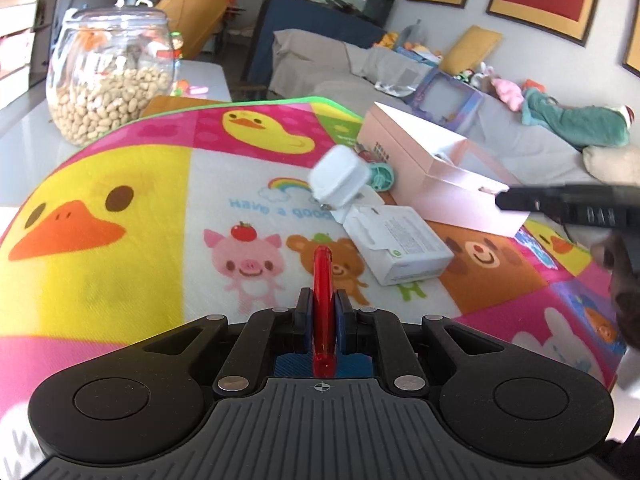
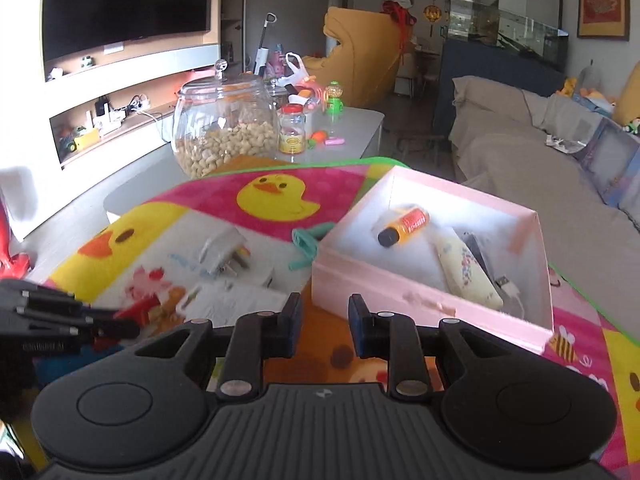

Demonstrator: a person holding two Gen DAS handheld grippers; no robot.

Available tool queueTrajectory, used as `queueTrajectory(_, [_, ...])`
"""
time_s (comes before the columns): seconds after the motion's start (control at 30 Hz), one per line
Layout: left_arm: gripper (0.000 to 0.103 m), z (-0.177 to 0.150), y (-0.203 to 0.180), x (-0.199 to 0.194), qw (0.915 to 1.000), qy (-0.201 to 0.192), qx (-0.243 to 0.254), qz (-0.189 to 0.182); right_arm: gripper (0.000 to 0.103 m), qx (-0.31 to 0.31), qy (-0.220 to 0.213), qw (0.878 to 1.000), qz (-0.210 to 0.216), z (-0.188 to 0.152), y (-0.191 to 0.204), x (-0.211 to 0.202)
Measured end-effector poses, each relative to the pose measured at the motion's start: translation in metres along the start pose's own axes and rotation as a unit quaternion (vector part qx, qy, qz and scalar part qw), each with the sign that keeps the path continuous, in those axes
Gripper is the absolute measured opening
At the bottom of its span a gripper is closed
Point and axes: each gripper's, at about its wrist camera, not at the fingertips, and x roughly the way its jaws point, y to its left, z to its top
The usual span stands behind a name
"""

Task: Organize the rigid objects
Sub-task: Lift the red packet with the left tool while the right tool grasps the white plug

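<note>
Between your left claw's (image 1: 324, 312) pads sits a clamped red pen (image 1: 323, 280) (stiff, light, slippery). Hold mid-barrel. Your right claw (image 2: 320, 330) gapes empty.

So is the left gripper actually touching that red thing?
Touching. The left wrist view shows the left gripper shut on the red object, both blue pads pressed against its sides with no gap visible.
</note>
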Motion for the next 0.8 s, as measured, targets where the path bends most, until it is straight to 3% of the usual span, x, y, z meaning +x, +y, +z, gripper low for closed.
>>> queueTrajectory(0.1, [0.013,0.001,-0.002,-0.007,0.9998,-0.012,-0.016,0.005,0.053,-0.01,-0.013,1.0,0.016,-0.001,0.01,0.004])
queueTrajectory(0.37, [0.013,-0.001,-0.003,-0.018,0.9996,-0.026,-0.005,0.008,0.057,-0.053,-0.004,0.996,0.07,0.031,0.063,0.059])
queueTrajectory(0.57, [0.013,-0.007,0.0,-0.02,0.9996,-0.025,-0.009,-0.011,0.057,-0.07,0.028,0.996,0.052,0.053,0.09,0.121])
queueTrajectory(0.63, [0.013,-0.009,0.0,-0.023,0.9995,-0.026,-0.008,-0.016,0.045,-0.056,0.051,0.996,0.055,0.055,0.089,0.13])
queueTrajectory(0.7, [0.013,-0.009,0.0,-0.026,0.9993,-0.027,-0.008,-0.023,0.03,-0.051,0.045,0.996,0.059,0.055,0.086,0.12])
queueTrajectory(0.8, [0.013,-0.009,-0.005,-0.027,0.9989,-0.024,0.003,-0.04,0.02,-0.032,0.019,0.997,0.071,0.053,0.074,0.081])
